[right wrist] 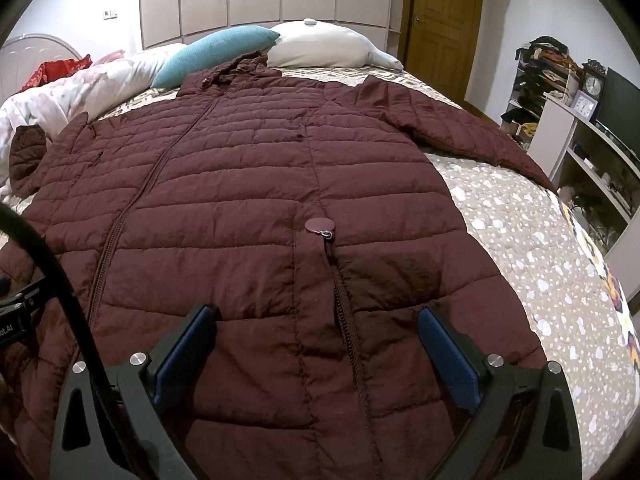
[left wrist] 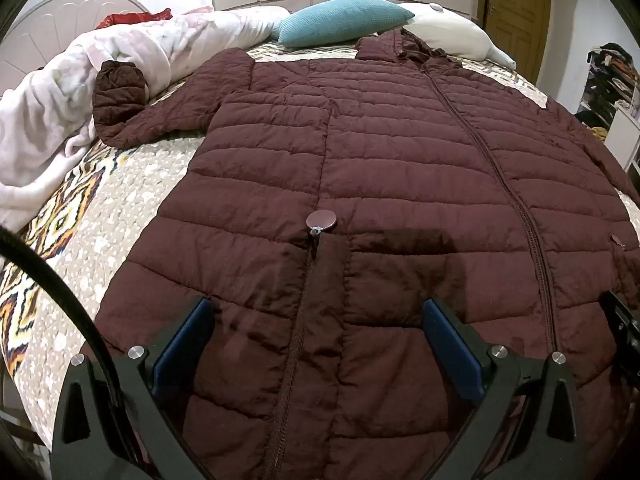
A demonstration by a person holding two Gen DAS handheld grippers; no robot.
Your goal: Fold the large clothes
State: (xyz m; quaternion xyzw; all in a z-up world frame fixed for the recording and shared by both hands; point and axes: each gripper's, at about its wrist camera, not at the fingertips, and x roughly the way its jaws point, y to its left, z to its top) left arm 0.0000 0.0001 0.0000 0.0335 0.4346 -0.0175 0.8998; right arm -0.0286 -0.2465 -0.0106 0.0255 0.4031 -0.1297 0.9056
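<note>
A large maroon quilted puffer jacket [left wrist: 380,152] lies flat, front up, on the bed; it also shows in the right wrist view [right wrist: 248,168]. Its centre zipper [left wrist: 512,184] is closed. A round maroon pull tag [left wrist: 321,220] sits at a pocket zipper, and another pull tag [right wrist: 318,225] at the other pocket. The left sleeve [left wrist: 120,108] lies out toward the blanket, the right sleeve [right wrist: 460,128] out to the right. My left gripper [left wrist: 318,312] hovers open over the lower left of the jacket. My right gripper [right wrist: 318,318] hovers open over the lower right.
The bed has a patterned beige quilt [right wrist: 520,232]. A crumpled white blanket [left wrist: 60,92] lies at the left. A teal pillow [left wrist: 340,20] and a white pillow [right wrist: 320,44] lie at the jacket's collar. Shelves with clutter [right wrist: 580,120] stand at the right, a wooden door [right wrist: 444,20] behind.
</note>
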